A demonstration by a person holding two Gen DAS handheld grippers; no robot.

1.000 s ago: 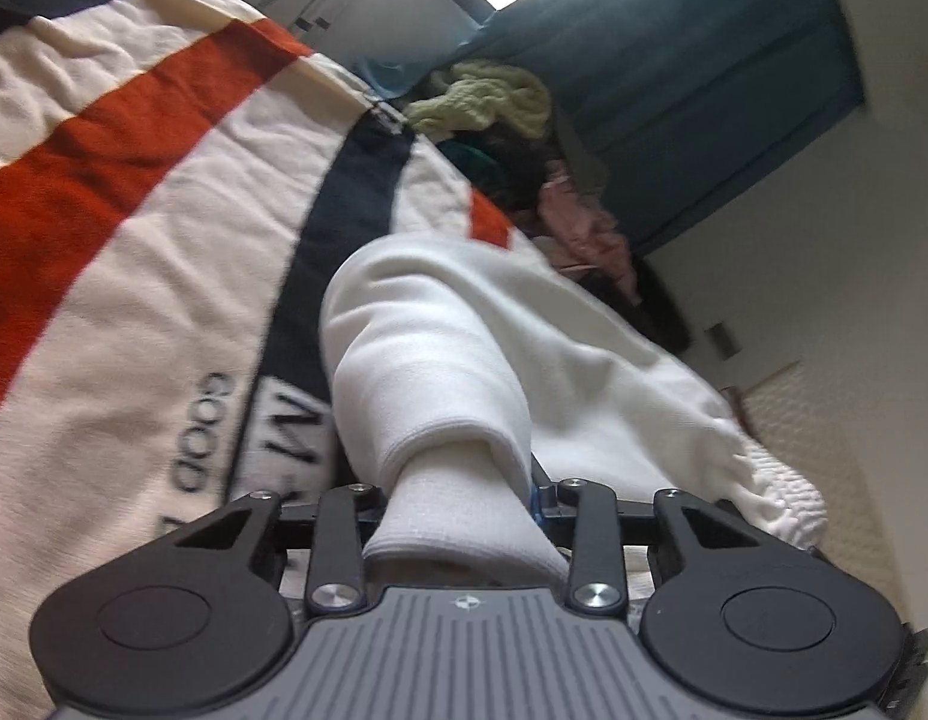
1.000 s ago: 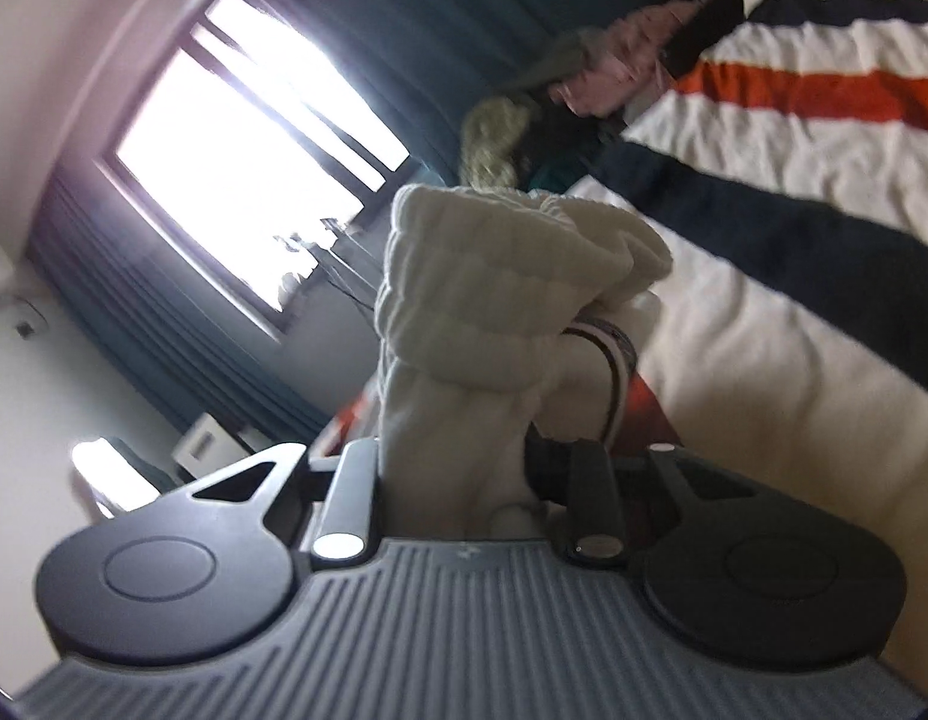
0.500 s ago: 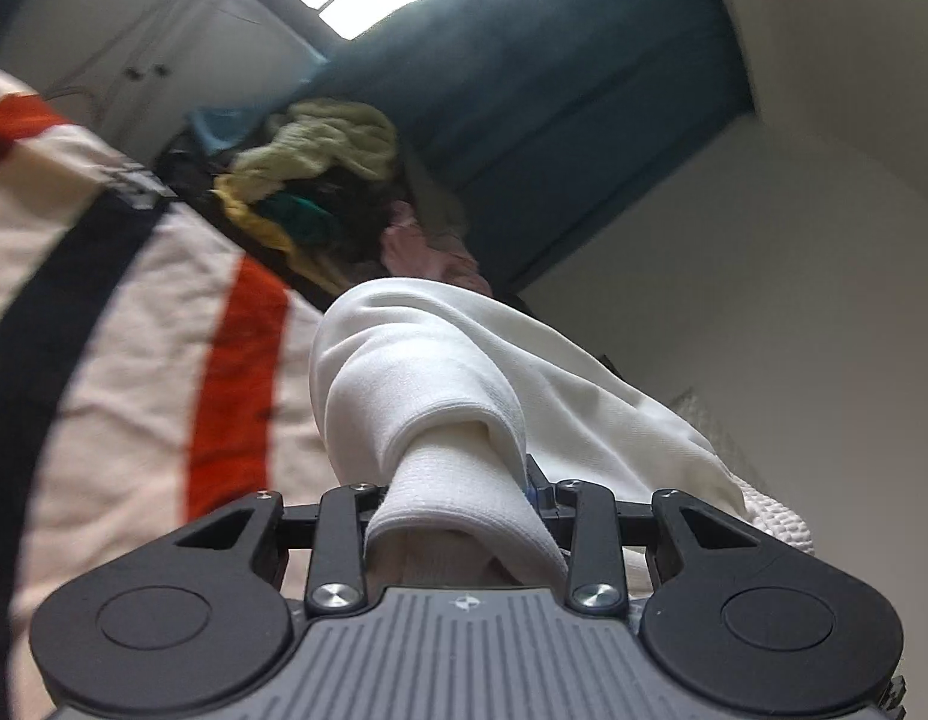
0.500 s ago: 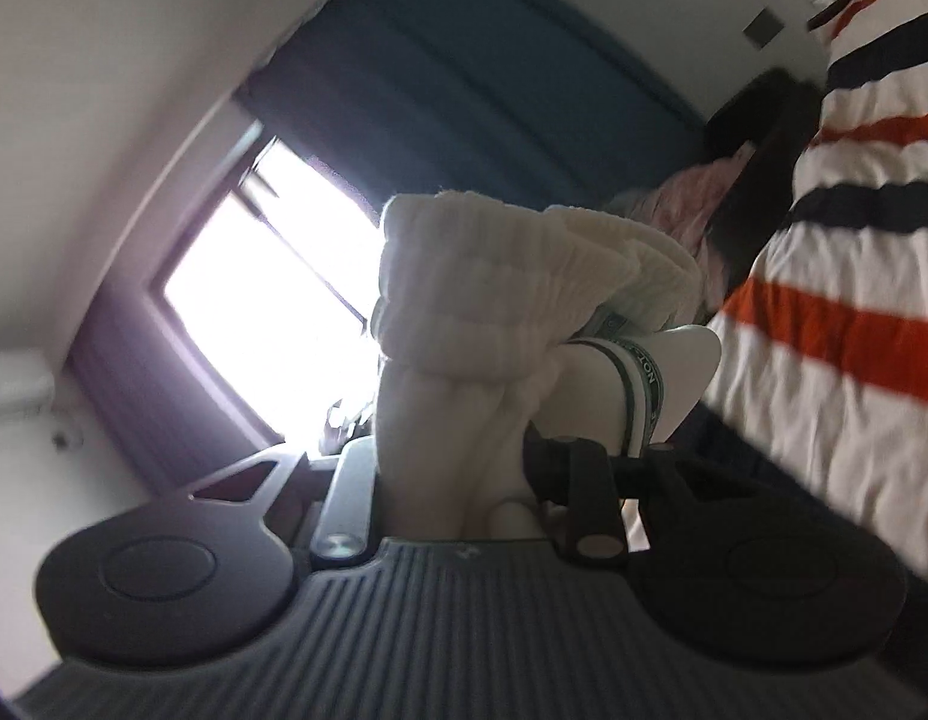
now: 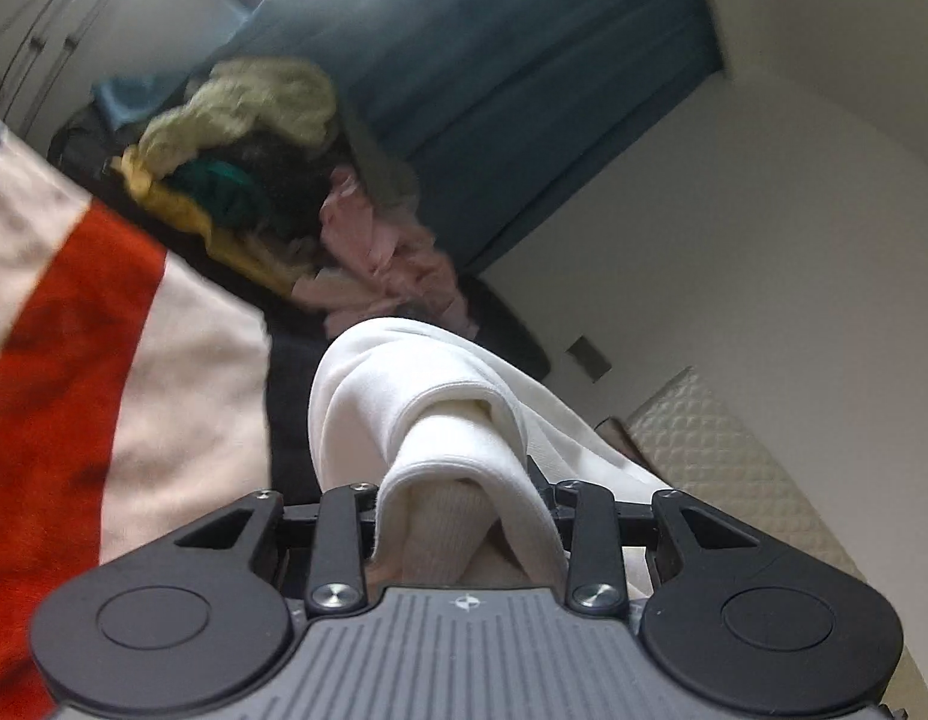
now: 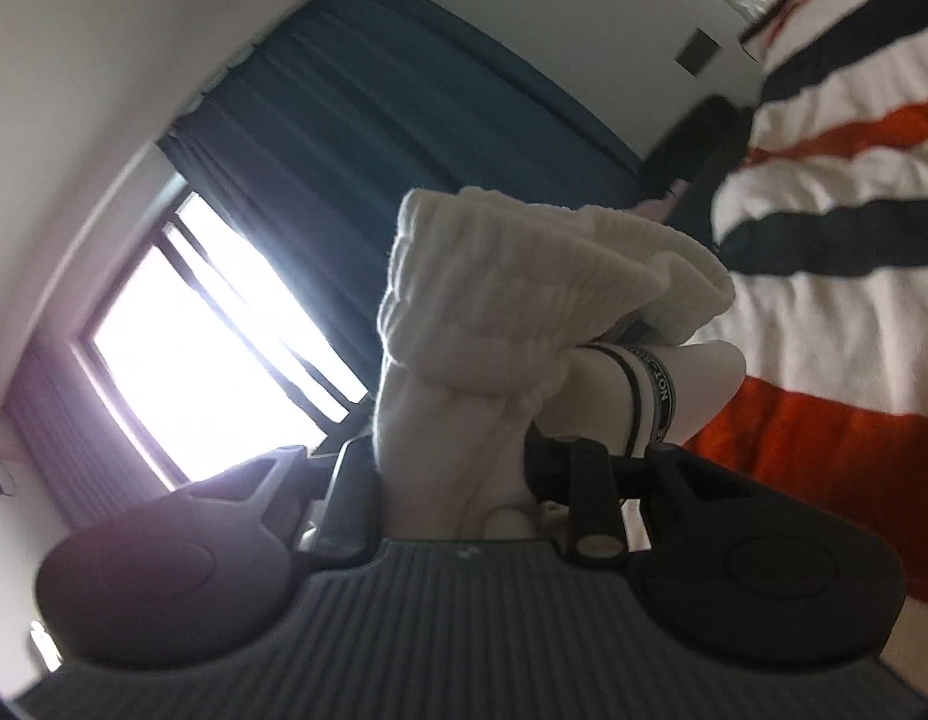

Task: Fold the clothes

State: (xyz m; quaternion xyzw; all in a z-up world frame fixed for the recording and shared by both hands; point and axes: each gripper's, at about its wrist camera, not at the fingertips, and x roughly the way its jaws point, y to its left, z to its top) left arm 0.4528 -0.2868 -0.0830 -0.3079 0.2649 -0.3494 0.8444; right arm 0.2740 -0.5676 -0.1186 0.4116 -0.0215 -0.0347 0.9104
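White trousers (image 5: 428,396) hung bunched between my two grippers, lifted clear above the striped blanket (image 5: 74,360), which I take as my landmark. My left gripper (image 5: 464,516) was clamped on a smooth hem end, and my right gripper (image 6: 458,480) was clamped on the ribbed elastic waistband (image 6: 523,264), beside a banded label (image 6: 652,390). I held both ends, I judge, so the garment could be stretched out and laid flat for a fold. Beyond the blanket's far edge sat a heap of unfolded clothes (image 5: 254,180) against the blue curtain (image 5: 493,72); the blanket itself offered broad open room beneath the trousers, so laying them down looked unobstructed.
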